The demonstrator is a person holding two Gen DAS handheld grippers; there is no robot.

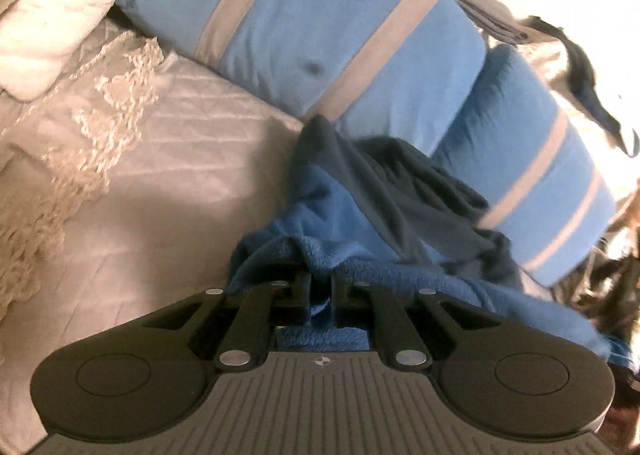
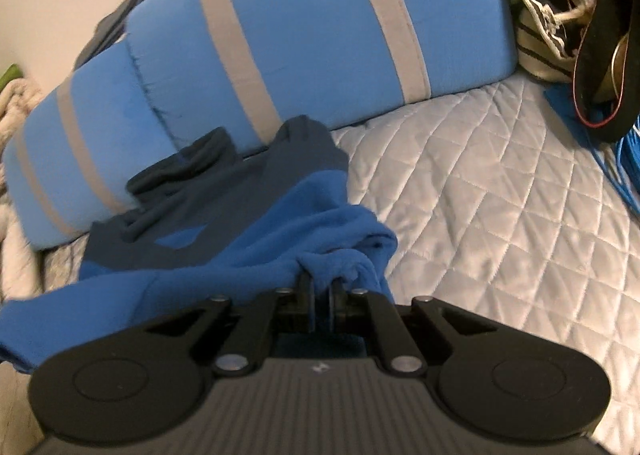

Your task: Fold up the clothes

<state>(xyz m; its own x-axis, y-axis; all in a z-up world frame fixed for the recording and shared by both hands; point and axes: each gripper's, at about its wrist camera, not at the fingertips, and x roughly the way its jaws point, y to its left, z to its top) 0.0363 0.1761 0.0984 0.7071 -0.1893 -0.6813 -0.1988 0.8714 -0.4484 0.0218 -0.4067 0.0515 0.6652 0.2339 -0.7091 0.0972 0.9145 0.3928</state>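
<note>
No readable text for you in either view; only a small round emblem on each gripper body [image 1: 323,361], at 6 o'clock.

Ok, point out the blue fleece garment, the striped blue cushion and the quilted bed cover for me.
blue fleece garment [image 2: 248,255]: right wrist view, on its bright blue fabric.
striped blue cushion [image 2: 316,35]: right wrist view, on a blue panel between grey stripes.
quilted bed cover [image 2: 480,215]: right wrist view, on a bare quilted patch.

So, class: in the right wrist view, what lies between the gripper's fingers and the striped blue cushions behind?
The blue fleece garment, bunched from the shut right gripper back to the cushions, covering the quilt there.
</note>
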